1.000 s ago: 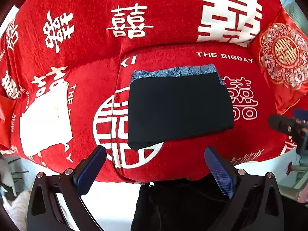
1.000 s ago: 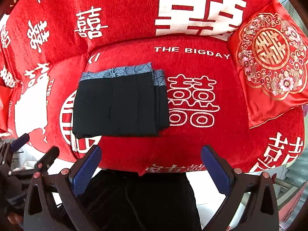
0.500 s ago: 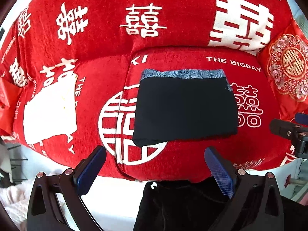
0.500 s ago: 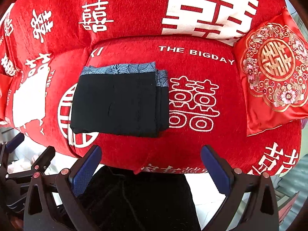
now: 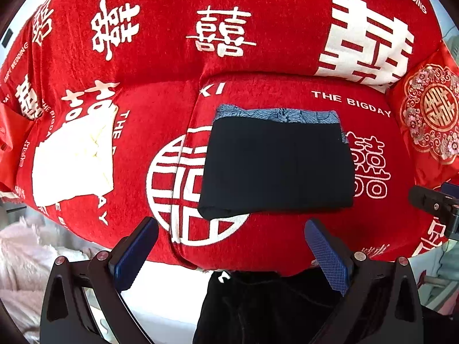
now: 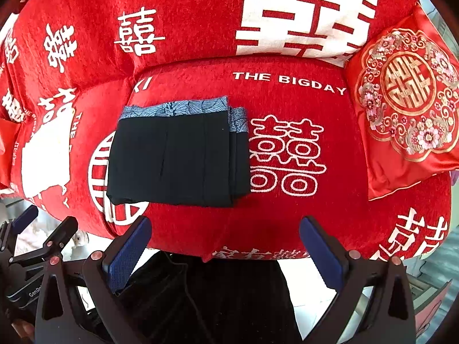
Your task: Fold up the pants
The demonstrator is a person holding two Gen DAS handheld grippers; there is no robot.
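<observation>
your left tool (image 5: 231,250) and right tool (image 6: 226,248): both wide, empty, drawn further back than before; pants (image 6: 178,157) folded on sofa (image 6: 287,209).

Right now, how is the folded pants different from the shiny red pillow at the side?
The pants are mostly black with a blue patterned waistband; the pillow is red with gold and pink flowers. The pants lie flat, folded in layers, on the seat; the pillow leans tilted at the sofa's right end. Both rest on the red sofa, untouched by either gripper.
</observation>
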